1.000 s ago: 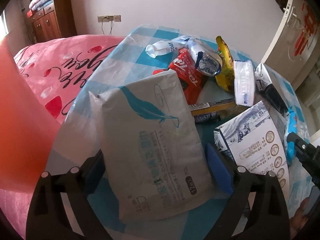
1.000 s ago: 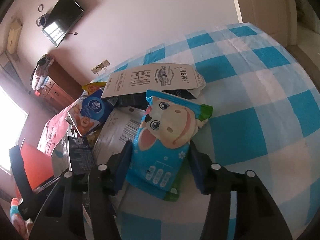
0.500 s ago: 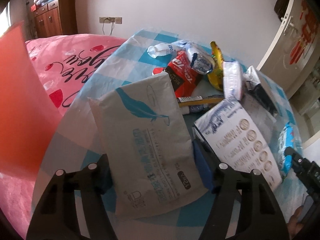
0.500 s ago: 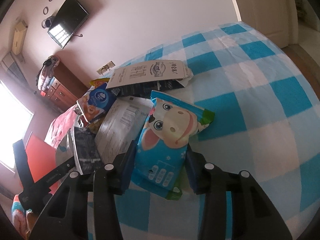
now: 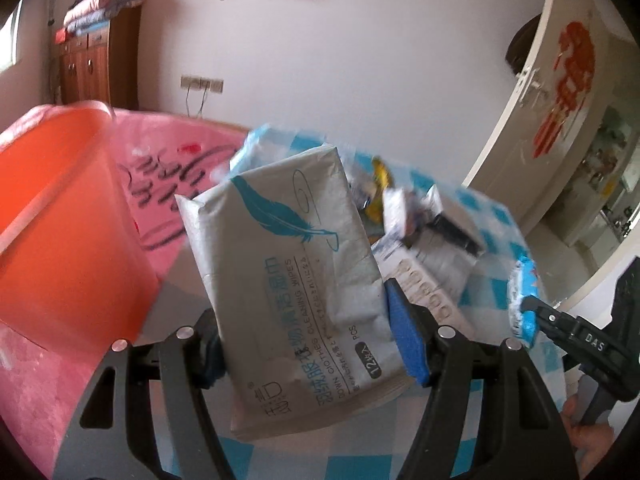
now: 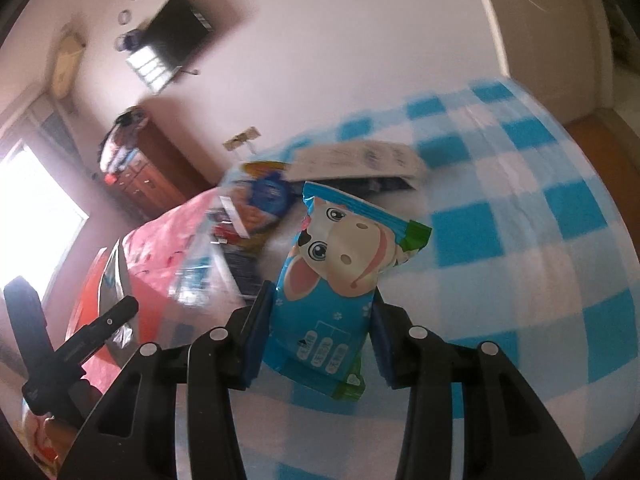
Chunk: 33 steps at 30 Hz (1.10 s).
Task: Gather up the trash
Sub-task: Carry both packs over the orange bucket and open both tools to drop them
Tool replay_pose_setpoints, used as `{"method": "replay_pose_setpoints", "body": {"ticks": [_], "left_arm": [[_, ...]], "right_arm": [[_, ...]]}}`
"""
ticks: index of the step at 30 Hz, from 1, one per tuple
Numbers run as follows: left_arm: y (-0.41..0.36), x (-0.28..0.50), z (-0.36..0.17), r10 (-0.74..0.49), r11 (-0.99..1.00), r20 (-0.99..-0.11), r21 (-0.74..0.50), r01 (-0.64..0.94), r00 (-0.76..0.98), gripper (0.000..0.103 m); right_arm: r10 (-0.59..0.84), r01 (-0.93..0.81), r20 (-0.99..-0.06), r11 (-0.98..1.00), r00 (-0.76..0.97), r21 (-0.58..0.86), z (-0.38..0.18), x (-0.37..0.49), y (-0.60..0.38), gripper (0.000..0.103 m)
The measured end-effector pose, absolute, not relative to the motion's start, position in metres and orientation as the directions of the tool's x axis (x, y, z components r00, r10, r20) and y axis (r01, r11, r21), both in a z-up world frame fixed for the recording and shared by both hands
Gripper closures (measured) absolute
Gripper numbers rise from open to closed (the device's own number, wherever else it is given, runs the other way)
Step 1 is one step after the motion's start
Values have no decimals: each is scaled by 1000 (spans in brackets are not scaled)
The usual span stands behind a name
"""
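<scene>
Both packs now lifted off the checked counter (image 6: 560, 216), where 1 s ago they lay flat. Left gripper (image 5: 304, 344) fingers clamp the grey wipes pack (image 5: 296, 280), beside the orange bin (image 5: 60, 208); its contents are unseen. Right gripper (image 6: 320, 344) fingers clamp the cow wrapper (image 6: 340, 276), farther from the bin.

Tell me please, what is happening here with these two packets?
A person is collecting trash from a table with a blue checked cloth. The left hand-held gripper is shut on a grey wipes packet and holds it raised, next to an orange bin. The right hand-held gripper is shut on a blue packet with a cartoon cow, also held up. More wrappers lie on the cloth.
</scene>
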<state>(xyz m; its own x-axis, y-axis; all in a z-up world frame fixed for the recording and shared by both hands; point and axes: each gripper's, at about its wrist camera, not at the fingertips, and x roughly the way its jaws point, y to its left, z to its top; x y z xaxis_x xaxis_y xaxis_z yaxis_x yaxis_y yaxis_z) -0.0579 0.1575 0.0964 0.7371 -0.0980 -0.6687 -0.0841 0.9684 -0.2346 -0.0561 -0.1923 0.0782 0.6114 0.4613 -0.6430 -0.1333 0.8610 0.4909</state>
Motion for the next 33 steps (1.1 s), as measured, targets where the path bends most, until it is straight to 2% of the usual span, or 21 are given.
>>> {"method": "replay_pose_setpoints", "body": {"ticks": [7,12,15,19,30,32,33], "left_arm": [[188,-85,150,-44,971,-577,-218,-102,815,34],[234,-107,183,99,961,-511,-173,-215,854,34],[267,-113,190,181,941,-503,-160,-298,845,34],[304,-114,184,270,908,-520,-144,-395,810,33],[351,-105,147,299,867,-602,-154,-475,741,32],[353,-106,141,298,864,-614,-153,-480,731,28],[354,-106,140,297,863,-615,-155,-481,730,26]], "right_arm": [[582,-347,-569,810,581,474,143,-57,-112,57],[670,-505,-536,741,514,442,179,-56,-38,57],[723,-594,-518,682,458,426,197,-55,14,57],[776,-680,-503,604,381,417,211,-50,78,57],[793,-730,-558,529,243,432,185,-35,182,56],[800,-724,-552,524,237,448,180,-29,183,53],[803,-723,-548,522,236,454,180,-29,183,46]]}}
